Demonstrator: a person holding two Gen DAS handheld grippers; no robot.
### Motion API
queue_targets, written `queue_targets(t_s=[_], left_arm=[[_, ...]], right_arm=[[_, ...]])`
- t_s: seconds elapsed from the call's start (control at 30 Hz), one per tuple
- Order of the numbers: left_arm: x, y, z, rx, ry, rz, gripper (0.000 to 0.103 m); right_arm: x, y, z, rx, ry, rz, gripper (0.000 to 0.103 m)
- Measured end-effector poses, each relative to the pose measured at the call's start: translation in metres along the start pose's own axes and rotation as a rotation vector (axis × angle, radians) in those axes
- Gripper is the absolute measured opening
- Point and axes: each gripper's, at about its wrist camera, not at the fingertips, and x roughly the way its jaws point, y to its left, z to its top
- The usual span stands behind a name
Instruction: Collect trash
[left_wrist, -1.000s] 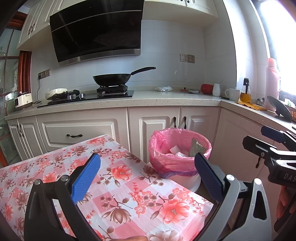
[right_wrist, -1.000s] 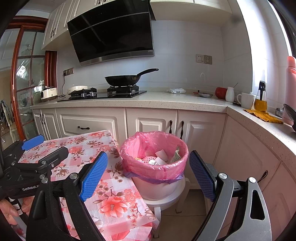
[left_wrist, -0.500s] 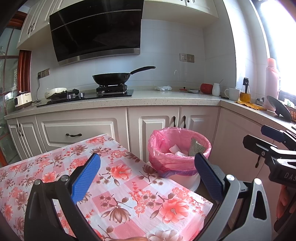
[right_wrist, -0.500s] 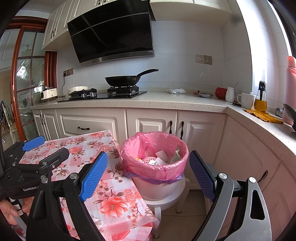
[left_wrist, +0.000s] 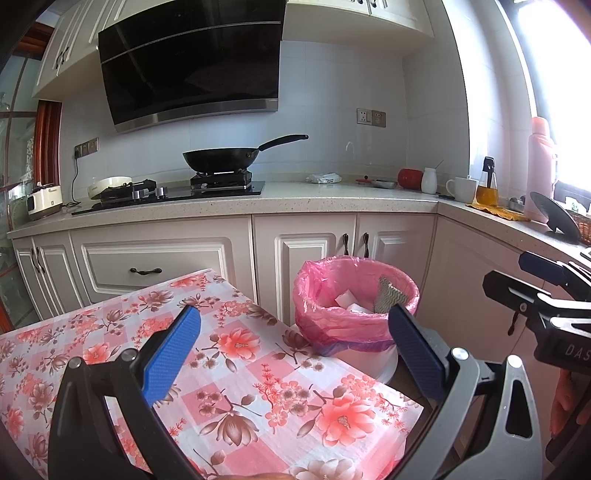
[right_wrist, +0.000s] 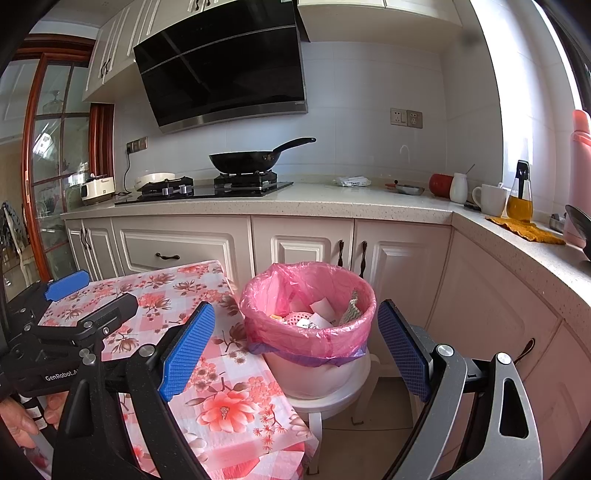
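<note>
Kitchen, floral table (left_wrist: 258, 369), lined bin (right_wrist: 310, 332) beside

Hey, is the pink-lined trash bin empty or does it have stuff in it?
Not empty. The trash bin holds white paper scraps and a zigzag-patterned piece below the rim.

The bin liner (right_wrist: 295, 334) was pink; the tablecloth (left_wrist: 236, 376) carried pink-and-white checks with coral flowers; the wok (right_wrist: 245, 161) was black.
</note>
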Motion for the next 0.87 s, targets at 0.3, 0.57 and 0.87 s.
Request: queue_targets(t_s=[0.3,0.57,0.87], left_arm=[[0.0,0.001,0.0,-0.004,-0.01,-0.006,0.098],[0.0,0.0,-0.001,0.002,-0.015,-0.009,0.098],[-0.003,-0.009,-0.001,0.058,-0.035,-0.014,0.098]], right_arm=[[0.0,0.0,-0.002,0.0,0.001,0.0,0.084],[0.001,0.001,-0.004,0.0,0.002,-0.009,0.084],[-0.001,0.001,-0.004,0.0,-0.001,-0.01,0.084]])
